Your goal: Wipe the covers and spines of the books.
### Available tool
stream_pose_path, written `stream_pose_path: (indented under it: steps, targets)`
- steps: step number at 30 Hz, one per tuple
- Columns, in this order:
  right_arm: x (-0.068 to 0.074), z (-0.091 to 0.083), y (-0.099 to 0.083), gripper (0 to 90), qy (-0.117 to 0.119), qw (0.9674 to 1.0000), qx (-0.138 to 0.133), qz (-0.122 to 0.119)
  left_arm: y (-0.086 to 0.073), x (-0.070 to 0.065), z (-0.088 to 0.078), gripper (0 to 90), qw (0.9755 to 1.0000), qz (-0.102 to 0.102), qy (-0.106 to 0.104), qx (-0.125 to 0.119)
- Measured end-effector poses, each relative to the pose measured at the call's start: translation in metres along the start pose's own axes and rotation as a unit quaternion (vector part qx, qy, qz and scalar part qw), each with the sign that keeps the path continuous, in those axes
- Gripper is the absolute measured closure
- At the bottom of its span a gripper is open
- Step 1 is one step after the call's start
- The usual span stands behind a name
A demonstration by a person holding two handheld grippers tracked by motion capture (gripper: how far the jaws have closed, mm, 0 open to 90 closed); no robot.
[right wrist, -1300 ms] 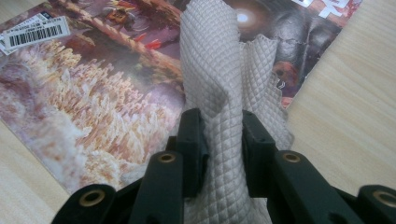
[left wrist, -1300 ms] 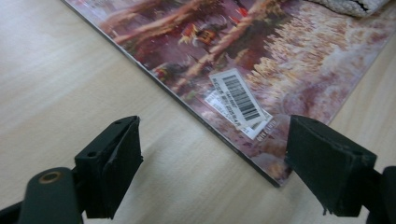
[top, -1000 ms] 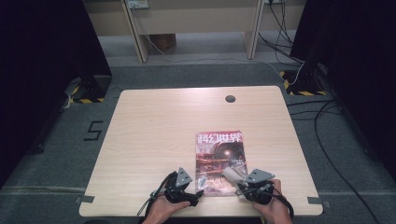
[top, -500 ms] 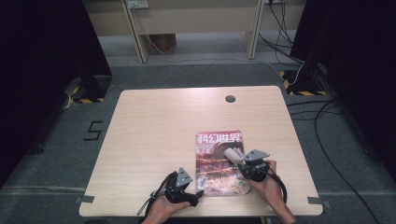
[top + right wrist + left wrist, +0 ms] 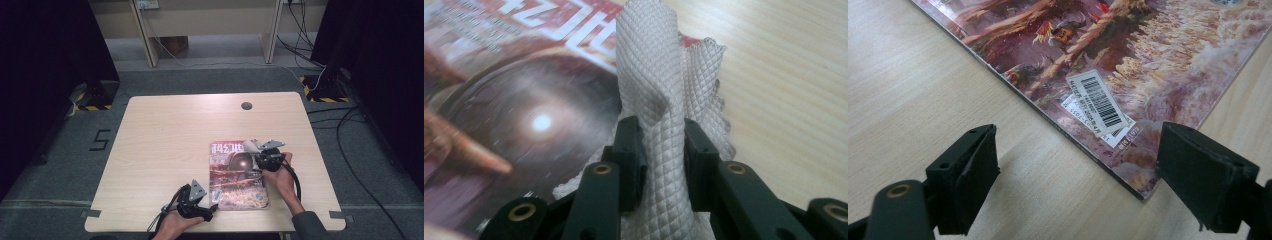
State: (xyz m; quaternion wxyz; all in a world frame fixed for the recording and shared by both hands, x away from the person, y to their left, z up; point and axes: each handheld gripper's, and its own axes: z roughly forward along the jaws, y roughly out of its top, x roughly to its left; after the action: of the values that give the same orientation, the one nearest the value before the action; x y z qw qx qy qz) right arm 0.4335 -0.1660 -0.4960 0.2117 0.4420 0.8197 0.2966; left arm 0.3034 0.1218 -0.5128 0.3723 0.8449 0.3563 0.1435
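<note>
A magazine (image 5: 235, 172) with a reddish cover lies flat on the wooden table (image 5: 165, 145), near its front edge. My right gripper (image 5: 260, 152) is over the magazine's upper right part, shut on a white quilted cloth (image 5: 659, 100) that bunches up between its jaws and rests on the cover (image 5: 524, 100). The cloth (image 5: 251, 146) shows as a pale patch by the title. My left gripper (image 5: 210, 206) lies at the magazine's lower left corner. Its jaws stand wide open, with the barcode corner of the magazine (image 5: 1108, 105) just ahead of them and nothing between them.
A round dark cable hole (image 5: 246, 105) sits near the table's far edge. Bare wood stretches left of the magazine. Dark partitions, cables and desk legs surround the table on the floor.
My right gripper has moved with the cloth from the magazine's lower right up along the cover to beside the title. The left gripper has stayed in place.
</note>
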Motion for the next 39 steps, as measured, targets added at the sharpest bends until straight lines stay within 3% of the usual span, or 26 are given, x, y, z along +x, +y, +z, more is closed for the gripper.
stream_pose_path:
  steps: [8,13,20,24,28,36,39]
  targets:
    - [-0.011,0.017,0.012,73.4,-0.037,0.9991,-0.018,0.007,0.0,0.0,0.0,16.3,1.0,0.003,0.0,0.001]
    - [-0.008,0.02,0.015,74.8,-0.05,0.9986,-0.017,0.002,0.0,0.0,0.0,16.4,1.0,0.001,0.0,0.002]
    - [0.012,0.012,0.013,74.8,-0.006,0.9995,-0.007,-0.03,0.0,0.0,0.0,16.5,1.0,0.0,0.001,0.0]
    - [0.024,0.007,0.009,74.8,0.024,0.9993,-0.006,-0.03,0.0,0.0,0.0,16.5,1.0,-0.004,0.001,0.0]
    - [0.042,0.001,0.005,74.4,0.06,0.997,-0.005,-0.049,0.0,-0.001,0.0,16.4,1.0,-0.005,0.001,-0.001]
    - [0.075,-0.011,-0.004,74.0,0.106,0.9906,-0.006,-0.087,-0.001,-0.001,-0.001,16.3,1.0,-0.007,0.003,0.001]
    - [0.083,-0.015,-0.008,73.4,0.117,0.989,-0.007,-0.091,-0.001,-0.001,-0.001,16.1,1.0,-0.009,0.003,0.0]
